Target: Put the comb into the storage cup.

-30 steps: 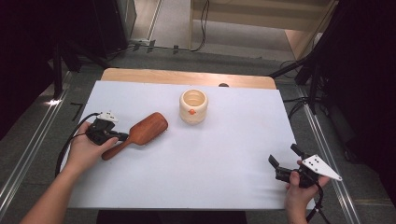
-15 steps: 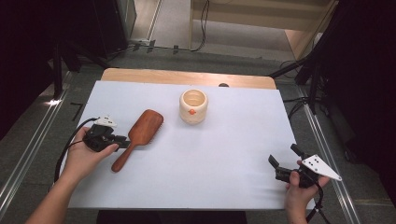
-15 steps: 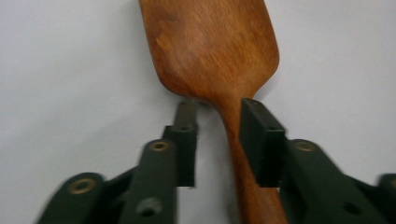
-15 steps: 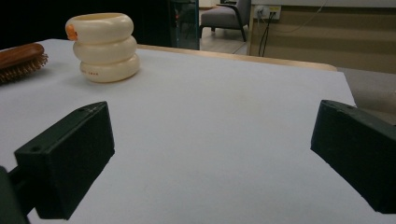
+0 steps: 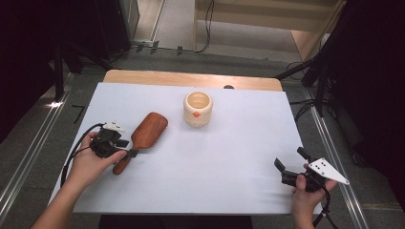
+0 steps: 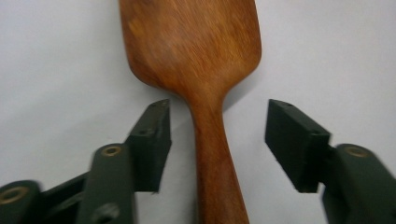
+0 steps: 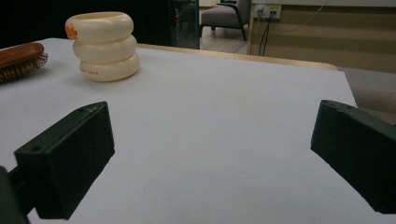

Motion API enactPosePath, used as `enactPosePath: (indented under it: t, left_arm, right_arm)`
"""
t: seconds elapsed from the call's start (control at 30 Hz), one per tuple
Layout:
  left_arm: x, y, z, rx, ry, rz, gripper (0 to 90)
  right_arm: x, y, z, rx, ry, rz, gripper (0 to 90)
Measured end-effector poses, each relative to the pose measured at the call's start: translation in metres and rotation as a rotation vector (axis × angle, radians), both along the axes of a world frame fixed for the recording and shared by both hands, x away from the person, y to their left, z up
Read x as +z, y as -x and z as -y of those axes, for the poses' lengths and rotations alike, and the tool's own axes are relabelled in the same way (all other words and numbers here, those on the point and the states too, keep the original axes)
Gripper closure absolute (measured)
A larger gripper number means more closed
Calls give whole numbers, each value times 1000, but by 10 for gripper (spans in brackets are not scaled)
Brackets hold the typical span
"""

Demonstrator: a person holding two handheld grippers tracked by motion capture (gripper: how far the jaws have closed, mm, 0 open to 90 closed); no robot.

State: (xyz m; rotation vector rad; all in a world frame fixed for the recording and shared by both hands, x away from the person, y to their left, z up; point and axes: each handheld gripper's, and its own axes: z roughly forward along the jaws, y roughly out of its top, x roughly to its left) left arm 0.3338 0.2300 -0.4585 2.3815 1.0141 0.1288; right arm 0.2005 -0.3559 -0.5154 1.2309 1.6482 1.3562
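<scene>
2 jaws of the left hand-held gripper (image 6: pixel 215 144) are held apart astride the handle of the wooden hairbrush (image 5: pixel 143 138), which lies on the table (image 5: pixel 239 157). If closed off-centre, the brush could be twisted aside.

Hairbrush (image 5: pixel 143 138) swung from lying crosswise to pointing up-desk, now flat; left gripper (image 6: pixel 217 135) fingers parted off its handle.
</scene>
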Motion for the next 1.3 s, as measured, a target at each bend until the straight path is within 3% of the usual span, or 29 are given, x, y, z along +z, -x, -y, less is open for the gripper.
enactPosePath:
  t: [0.13, 0.4, 0.53, 0.7, 0.97, 1.3]
  left_arm:
    - [-8, -1, 5, 23, -24, -32, 525]
    - [-17, -5, 12, 87, -38, -33, 614]
    - [-19, -7, 16, 123, -49, -16, 670]
    - [-20, -5, 18, 131, -62, 1, 697]
    - [-23, -4, 8, 136, 11, 10, 720]
    - [-25, 4, 7, 134, 72, 96, 721]
  right_arm:
    - [0, 0, 0, 0, 1, -3, 0]
    - [0, 0, 0, -2, 1, -4, 0]
    - [0, 0, 0, -2, 1, -6, 0]
    - [0, 0, -1, -2, 2, -8, 0]
    - [0, 0, -1, -5, 3, -11, 0]
    - [0, 0, -1, -8, 4, -12, 0]
